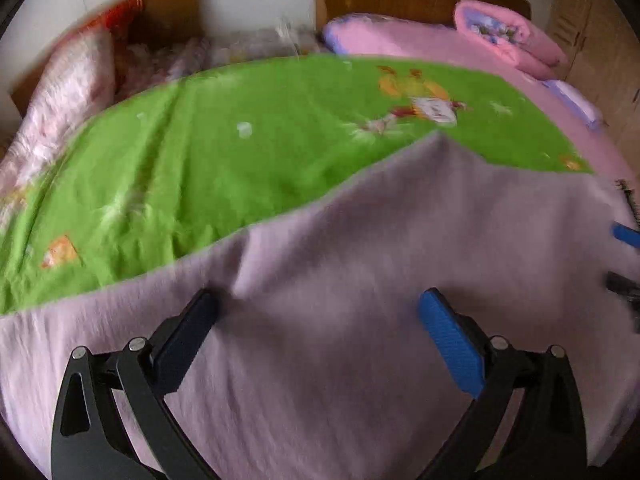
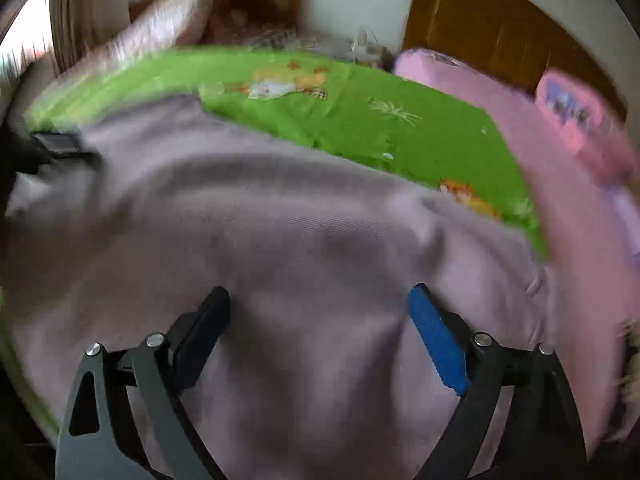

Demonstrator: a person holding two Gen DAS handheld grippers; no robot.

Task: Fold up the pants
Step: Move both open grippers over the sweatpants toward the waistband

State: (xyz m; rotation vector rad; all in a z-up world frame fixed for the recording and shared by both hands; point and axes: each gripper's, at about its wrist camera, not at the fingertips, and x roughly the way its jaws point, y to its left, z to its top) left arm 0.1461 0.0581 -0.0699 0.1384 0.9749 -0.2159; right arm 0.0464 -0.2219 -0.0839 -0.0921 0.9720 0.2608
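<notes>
Left wrist view:
pants (image 1: 360,280): pale lilac, spread flat on the green sheet (image 1: 200,160), fill the lower half of pic; one corner peaks toward the cartoon print.
left hand-held gripper (image 1: 316,312): fingers wide apart, just above the cloth, nothing btwn them; no grip.
right hand-held gripper (image 1: 624,256): only a blue pad + dark part show at right edge, over the pants.
bed (image 1: 420,46): pink cover beyond the sheet, rolled pink quilt (image 1: 508,36) by the wood headboard.

Right wrist view (blurred):
pants (image 2: 280,220): same lilac cloth, wrinkled, on green sheet (image 2: 400,128).
right hand-held gripper (image 2: 318,304): fingers apart over the cloth, nothing clamped.
left hand-held gripper (image 2: 60,146): dark part at left edge, on/over pants edge, can't tell which.
</notes>
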